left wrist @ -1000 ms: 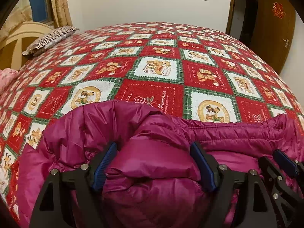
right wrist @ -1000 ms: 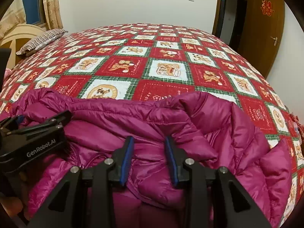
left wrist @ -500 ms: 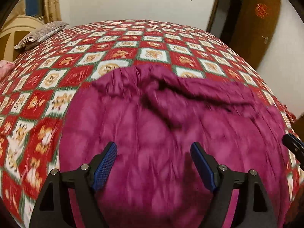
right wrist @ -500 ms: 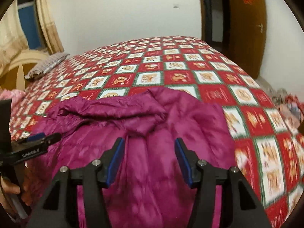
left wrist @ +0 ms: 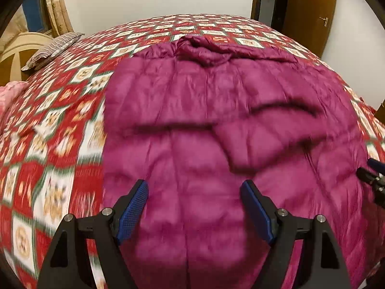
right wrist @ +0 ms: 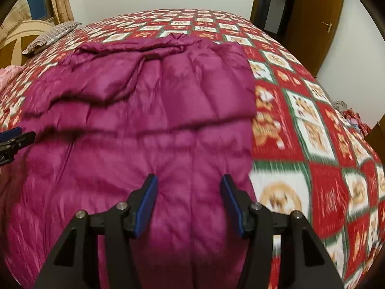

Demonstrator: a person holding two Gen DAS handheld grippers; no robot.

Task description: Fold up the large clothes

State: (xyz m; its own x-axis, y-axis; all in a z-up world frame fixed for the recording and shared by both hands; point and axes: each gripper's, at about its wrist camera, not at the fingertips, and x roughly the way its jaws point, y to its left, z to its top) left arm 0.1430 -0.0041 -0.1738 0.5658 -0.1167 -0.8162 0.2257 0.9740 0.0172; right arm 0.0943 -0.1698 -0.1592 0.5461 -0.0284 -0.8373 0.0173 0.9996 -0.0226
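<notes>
A large magenta quilted down jacket (left wrist: 216, 110) lies spread flat on the bed, its collar end far from me and a sleeve folded across its middle. It also fills the right wrist view (right wrist: 149, 110). My left gripper (left wrist: 195, 207) is open and empty, above the jacket's near left part. My right gripper (right wrist: 189, 200) is open and empty, above the near right part, close to the jacket's right edge. Each gripper's tip shows at the side of the other's view. The frames are motion-blurred.
The bed has a red, green and white patchwork quilt (left wrist: 60, 125) (right wrist: 312, 132). A striped pillow (left wrist: 53, 48) and a cream headboard (left wrist: 19, 48) are at the far left. A brown door (right wrist: 312, 16) stands at the back right. Pink cloth (left wrist: 9, 94) lies at the left edge.
Both grippers let go of the bunched jacket and pulled back and up. The right jaws opened wider. The jacket now lies spread out flat instead of heaped at the fingers.
</notes>
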